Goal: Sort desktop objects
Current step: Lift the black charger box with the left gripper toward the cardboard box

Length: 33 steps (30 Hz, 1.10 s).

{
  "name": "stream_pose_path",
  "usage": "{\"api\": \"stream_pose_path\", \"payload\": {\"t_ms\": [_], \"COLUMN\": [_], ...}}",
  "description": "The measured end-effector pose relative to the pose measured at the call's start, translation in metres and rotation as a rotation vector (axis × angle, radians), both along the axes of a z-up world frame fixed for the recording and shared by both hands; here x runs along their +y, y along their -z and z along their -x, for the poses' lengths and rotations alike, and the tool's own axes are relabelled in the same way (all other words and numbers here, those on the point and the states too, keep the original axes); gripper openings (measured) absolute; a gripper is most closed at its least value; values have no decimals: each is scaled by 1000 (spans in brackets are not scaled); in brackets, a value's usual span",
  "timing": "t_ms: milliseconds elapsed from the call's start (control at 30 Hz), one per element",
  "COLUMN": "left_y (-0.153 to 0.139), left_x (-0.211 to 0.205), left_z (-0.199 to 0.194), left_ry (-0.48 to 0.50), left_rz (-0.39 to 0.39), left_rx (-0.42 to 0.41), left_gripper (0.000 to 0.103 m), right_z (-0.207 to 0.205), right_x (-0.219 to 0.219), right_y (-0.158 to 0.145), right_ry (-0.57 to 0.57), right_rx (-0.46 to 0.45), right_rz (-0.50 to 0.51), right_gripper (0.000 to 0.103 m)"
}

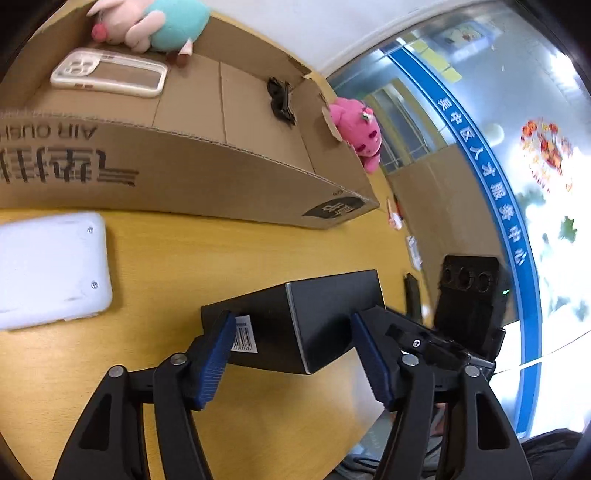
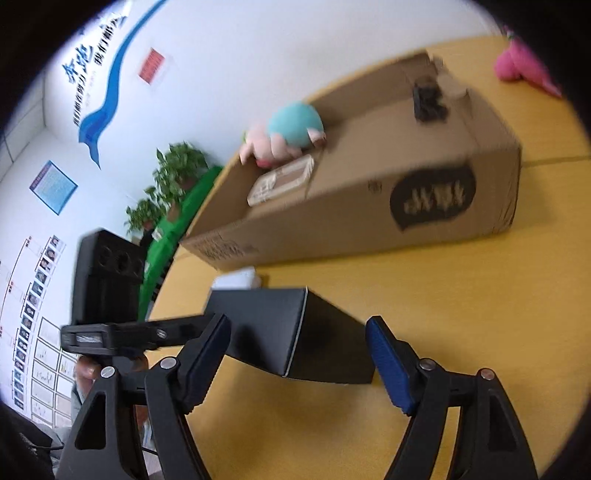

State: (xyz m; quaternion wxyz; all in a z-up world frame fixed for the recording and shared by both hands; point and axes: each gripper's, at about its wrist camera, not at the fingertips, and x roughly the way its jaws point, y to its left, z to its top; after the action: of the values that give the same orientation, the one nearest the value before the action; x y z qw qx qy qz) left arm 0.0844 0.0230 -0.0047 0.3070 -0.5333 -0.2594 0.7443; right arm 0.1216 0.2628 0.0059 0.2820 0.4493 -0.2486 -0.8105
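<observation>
A black rectangular box (image 1: 314, 317) lies on the yellow table (image 1: 184, 258), with a barcode label on one end. My left gripper (image 1: 293, 325) is open, its blue pads on either side of the box's end. My right gripper (image 2: 299, 328) is open and straddles the other end of the same box (image 2: 295, 332). An open cardboard carton (image 1: 184, 177) behind holds a clear phone case (image 1: 110, 74), a teal-and-pink plush (image 1: 155, 26) and a small black item (image 1: 280, 99). A pink plush (image 1: 360, 133) sits just beyond the carton's far corner.
A white flat device (image 1: 51, 269) lies on the table to the left of the box. The other gripper's black body (image 1: 469, 306) is close on the right. Small packets (image 1: 395, 214) lie near the table edge. Plants (image 2: 173, 181) and a wall stand beyond the table.
</observation>
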Motion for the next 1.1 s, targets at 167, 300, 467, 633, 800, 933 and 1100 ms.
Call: {"api": "stream_pose_path", "payload": {"t_ms": [167,300,467,633,800,933,1100], "left_y": [22,17,-3,-20,-42,-62,-89], "left_x": [-9,-7,2,2,-2,-5,-8], "left_z": [4,2,-2,-1,5,13,28], "left_ry": [-20,-7,16,2,-13,-19,-27], "left_rz": [-130,-113,-22,-11,-4,11,24], "left_rx": [-89,-60,40,87,139,187,253], "left_gripper": [80,78,68,67,67,67,67], "right_z": [5,4,-1,-4,-4,1,12], "right_x": [3,3,-2,-4,-11,-18,-21], "right_y": [8,6,-2,-17,-45,-66,-87], "right_ry": [-12,-27,-40,-29,-30,-40,-28], "right_rx": [-17,-14,36,96,191,261,331], "right_rz": [53,47,3,-14,-49,-94,-92], "right_gripper": [75,73,70,69,66,62,61]}}
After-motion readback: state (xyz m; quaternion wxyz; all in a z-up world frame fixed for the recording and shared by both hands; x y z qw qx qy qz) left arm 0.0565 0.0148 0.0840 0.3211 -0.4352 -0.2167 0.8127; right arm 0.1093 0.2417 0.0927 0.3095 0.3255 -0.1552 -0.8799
